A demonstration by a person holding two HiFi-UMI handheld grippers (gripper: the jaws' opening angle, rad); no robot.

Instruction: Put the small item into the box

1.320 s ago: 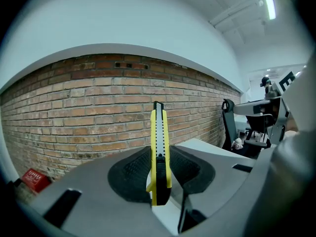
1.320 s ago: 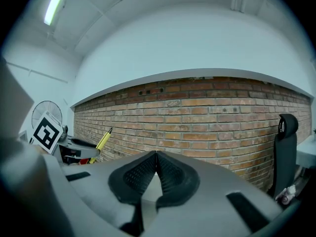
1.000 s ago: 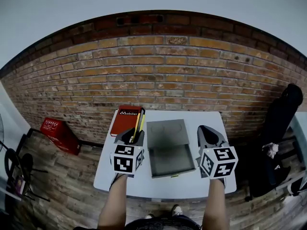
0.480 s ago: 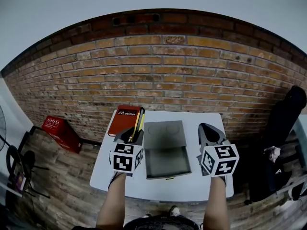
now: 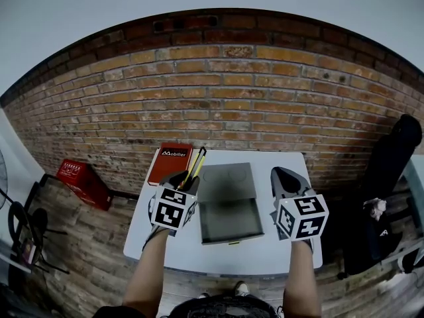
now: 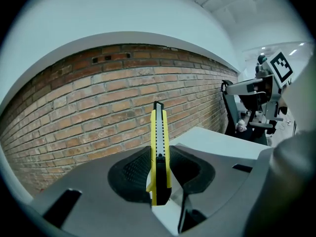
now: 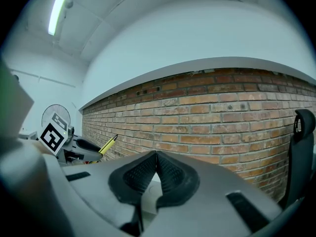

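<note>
A yellow and black utility knife (image 5: 196, 165) (image 6: 159, 147) stands clamped between the pads of my left gripper (image 5: 185, 177) (image 6: 160, 158), its tip pointing up and away. That gripper hovers just left of the open grey box (image 5: 202, 221), whose flat lid (image 5: 226, 181) lies behind the tray on the white table (image 5: 278, 257). My right gripper (image 5: 283, 176) (image 7: 156, 154) sits to the right of the box, pads together with nothing between them. The right gripper view also catches the left gripper (image 7: 74, 149) and the knife (image 7: 109, 143) at far left.
A red book (image 5: 170, 162) lies at the table's back left corner, behind the left gripper. A brick wall (image 5: 218, 105) runs just behind the table. A red crate (image 5: 83, 181) sits on the floor at left and a black chair (image 5: 391, 151) at right.
The left gripper has rolled a little and shifted slightly, so the knife now leans more to the right, toward the lid. The right gripper has stayed put.
</note>
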